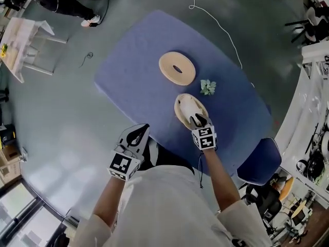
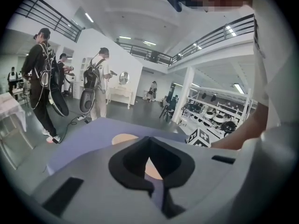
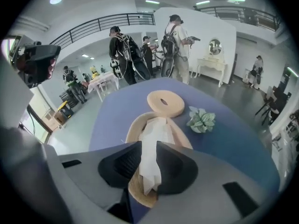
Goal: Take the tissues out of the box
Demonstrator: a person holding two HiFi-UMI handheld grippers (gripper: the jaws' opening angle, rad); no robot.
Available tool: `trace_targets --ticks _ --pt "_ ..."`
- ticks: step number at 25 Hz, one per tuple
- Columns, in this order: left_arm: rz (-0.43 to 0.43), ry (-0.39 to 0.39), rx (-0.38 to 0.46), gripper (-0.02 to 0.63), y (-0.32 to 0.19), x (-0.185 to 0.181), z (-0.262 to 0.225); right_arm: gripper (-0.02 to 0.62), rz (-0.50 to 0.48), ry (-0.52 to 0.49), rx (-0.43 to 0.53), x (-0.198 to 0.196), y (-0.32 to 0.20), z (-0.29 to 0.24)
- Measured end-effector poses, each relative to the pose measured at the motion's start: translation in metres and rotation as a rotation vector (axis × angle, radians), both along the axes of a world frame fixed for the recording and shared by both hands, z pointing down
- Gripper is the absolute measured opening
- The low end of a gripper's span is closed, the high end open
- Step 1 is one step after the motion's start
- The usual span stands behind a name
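Observation:
An oval wooden box lies open on the blue table, with white tissues stacked in it. My right gripper is at the box's near end. In the right gripper view the tissues run up between the two black pads, which touch them on both sides; the right gripper is shut on them, over the box. The left gripper hangs at the table's near edge, away from the box. Its tips meet in the left gripper view, so the left gripper is shut on nothing.
The box's round wooden lid with a slot lies further back on the table. A small green plant sits to its right. A blue chair stands at the table's near right. Several people stand beyond the table.

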State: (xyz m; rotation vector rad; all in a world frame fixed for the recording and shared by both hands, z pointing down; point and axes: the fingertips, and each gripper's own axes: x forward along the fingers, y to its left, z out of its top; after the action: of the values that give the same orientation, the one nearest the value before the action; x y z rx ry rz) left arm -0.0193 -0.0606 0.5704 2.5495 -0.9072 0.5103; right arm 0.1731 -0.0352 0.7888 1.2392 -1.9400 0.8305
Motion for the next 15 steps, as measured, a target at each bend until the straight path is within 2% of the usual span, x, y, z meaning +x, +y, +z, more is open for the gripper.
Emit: trace_targets --ticks 4,11,15 --pt "-0.031 -0.012 -0.016 0.007 0.006 -0.005 0.008 0.132 -0.041 0.04 -0.074 -0.004 0.003 0.031" --pt "-0.094 -0.041 -0.045 0.008 0.016 -0.024 0.018 0.187 -0.092 0.181 -0.042 0.004 -0.014 0.042" --pt "-0.12 -0.044 -0.06 0.006 0.022 -0.029 0.02 0.22 -0.113 0.217 -0.084 0.01 -0.019 0.053"
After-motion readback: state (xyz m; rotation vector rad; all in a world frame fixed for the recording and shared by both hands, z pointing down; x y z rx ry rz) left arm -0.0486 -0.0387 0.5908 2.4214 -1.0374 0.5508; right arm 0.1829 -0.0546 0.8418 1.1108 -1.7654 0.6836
